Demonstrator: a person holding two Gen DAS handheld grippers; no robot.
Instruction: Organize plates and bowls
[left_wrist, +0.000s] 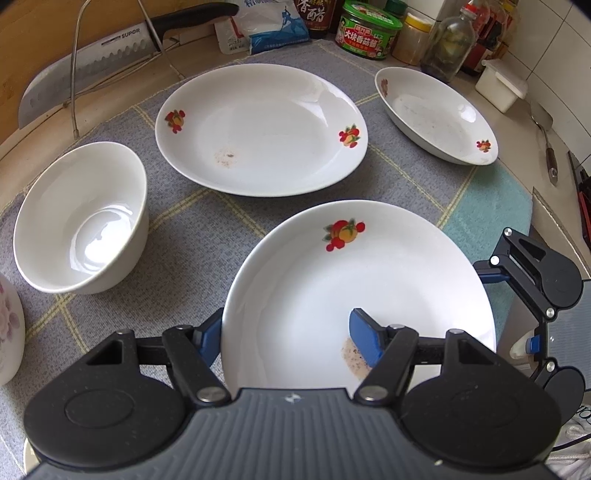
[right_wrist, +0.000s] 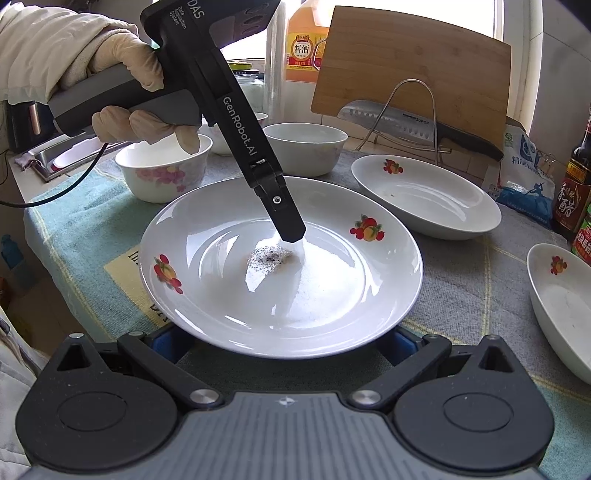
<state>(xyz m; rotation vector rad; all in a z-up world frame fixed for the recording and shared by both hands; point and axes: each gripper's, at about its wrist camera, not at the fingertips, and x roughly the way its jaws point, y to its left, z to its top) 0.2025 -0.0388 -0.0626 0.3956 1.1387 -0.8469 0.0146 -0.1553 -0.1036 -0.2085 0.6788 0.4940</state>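
On the checked cloth, left gripper (left_wrist: 291, 341) pinches the near plate (left_wrist: 369, 288) by its rim, 1 pad inside; a shallow hold could let it slip when lifted.

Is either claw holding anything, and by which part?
Cannot be told: left claw straddles the rim of the white fruit-printed ceramic plate, grip unconfirmed. Right claw open, holding nothing.

Premises: domestic kitchen counter. A wooden chopping board (right_wrist: 410, 62) stands upright against the window, with a cleaver (right_wrist: 413, 123) racked on a wire stand in front of it. Left of the board, a cooking-wine bottle (right_wrist: 303, 48); further left, a steel sink (right_wrist: 55, 155). Right of the board, a vinegar bottle (right_wrist: 572, 184) and a salt bag (right_wrist: 524, 173).
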